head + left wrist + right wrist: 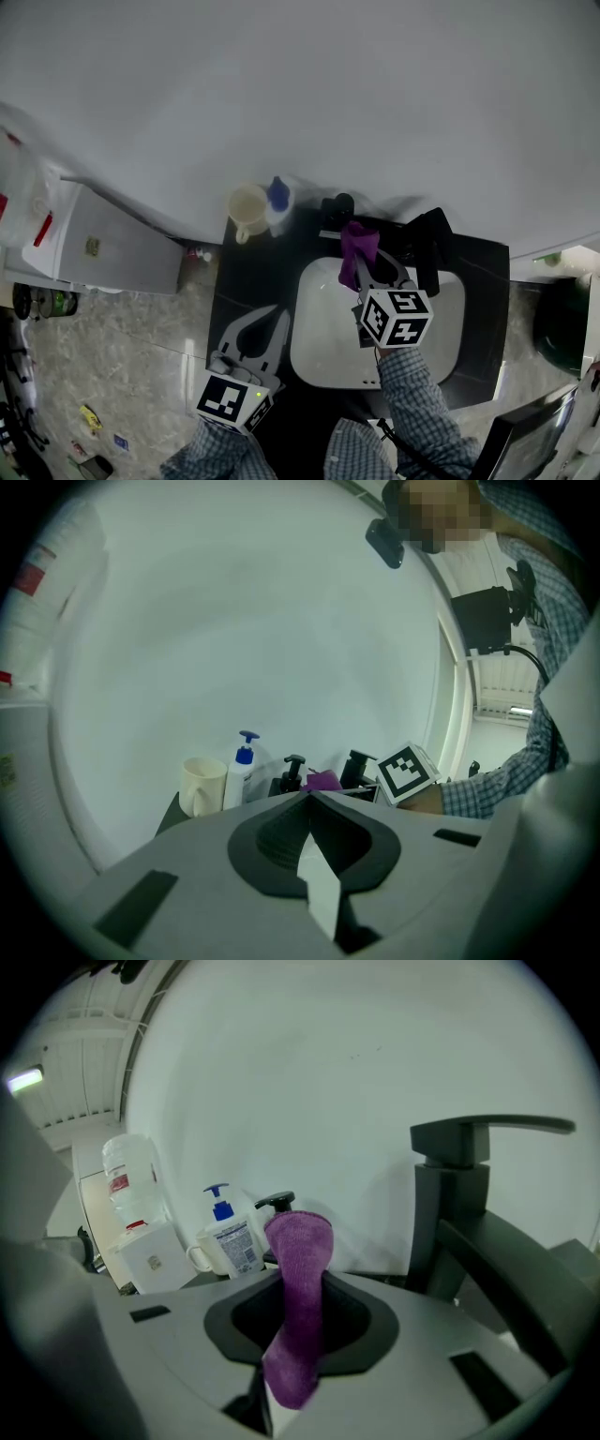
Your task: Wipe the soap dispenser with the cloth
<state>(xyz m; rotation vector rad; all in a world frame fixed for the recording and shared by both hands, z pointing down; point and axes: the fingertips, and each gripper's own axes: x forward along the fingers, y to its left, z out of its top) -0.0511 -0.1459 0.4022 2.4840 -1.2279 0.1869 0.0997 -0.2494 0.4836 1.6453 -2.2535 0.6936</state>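
My right gripper (368, 262) is shut on a purple cloth (355, 246), whose loose end stands up above the jaws (298, 1241). It is held over the back rim of the white basin (319, 352). Just beyond the cloth stands a black pump dispenser (338, 204), whose pump head (274, 1202) shows behind the cloth; I cannot tell if they touch. A white bottle with a blue pump (278, 198) (230, 1237) stands left of it. My left gripper (278, 316) (307, 796) is shut on nothing, low at the basin's left.
A cream mug (247, 212) (202, 785) stands left of the blue-pump bottle. A black faucet (455, 1194) rises at the basin's back right. The counter (244, 281) is black. A white cabinet (112, 246) and a water jug (131, 1180) stand to the left.
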